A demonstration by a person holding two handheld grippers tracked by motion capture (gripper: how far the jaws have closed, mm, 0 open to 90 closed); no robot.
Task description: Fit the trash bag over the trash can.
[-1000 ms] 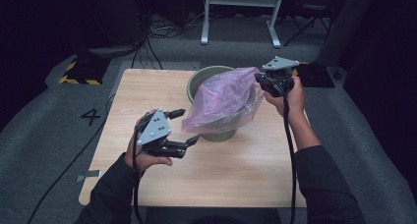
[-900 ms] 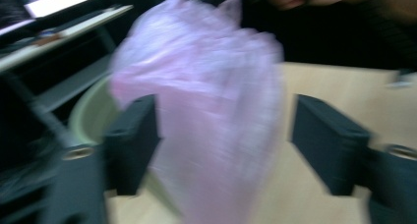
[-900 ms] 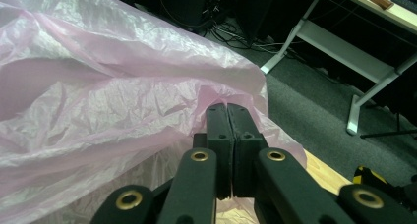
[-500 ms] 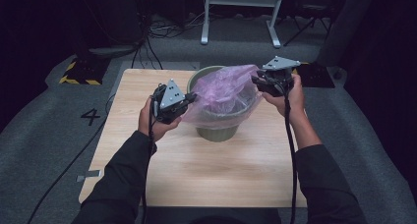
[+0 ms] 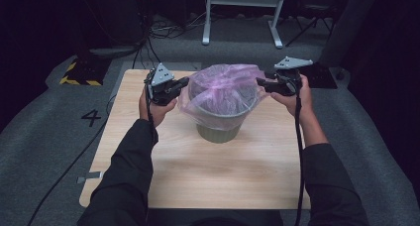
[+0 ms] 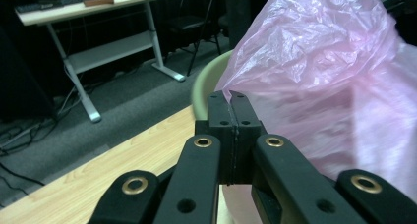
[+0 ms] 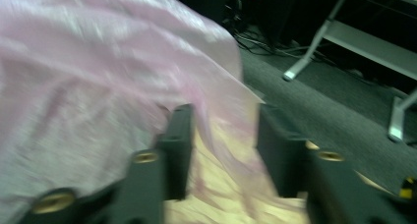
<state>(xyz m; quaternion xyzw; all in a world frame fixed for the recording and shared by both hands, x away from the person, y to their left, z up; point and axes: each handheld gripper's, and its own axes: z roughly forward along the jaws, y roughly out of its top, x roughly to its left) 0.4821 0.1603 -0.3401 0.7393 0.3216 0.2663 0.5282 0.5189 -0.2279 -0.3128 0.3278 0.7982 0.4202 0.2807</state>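
Note:
A pink plastic bag (image 5: 223,94) is draped over the mouth of a green pot (image 5: 218,132) standing mid-table. My left gripper (image 5: 184,82) is at the bag's left edge. In the left gripper view its jaws (image 6: 229,98) are pressed together, with the bag's edge (image 6: 319,86) pinched at their tips beside the pot's rim (image 6: 204,81). My right gripper (image 5: 261,83) is at the bag's right edge. Its jaws (image 7: 223,130) stand apart and have just been closing, with loose bag film (image 7: 74,86) lying between them, not pressed.
The wooden table (image 5: 208,171) rests on grey carpet marked with a 4 (image 5: 91,118). A white desk frame (image 5: 242,13) and cables (image 5: 163,30) lie beyond the far edge. A black plate (image 5: 322,77) sits just off the table's right corner.
My left gripper moved from the table's front left up to the bag's left edge and shut there. The bag went from bunched and lifted to spread over the pot. The right jaws came apart.

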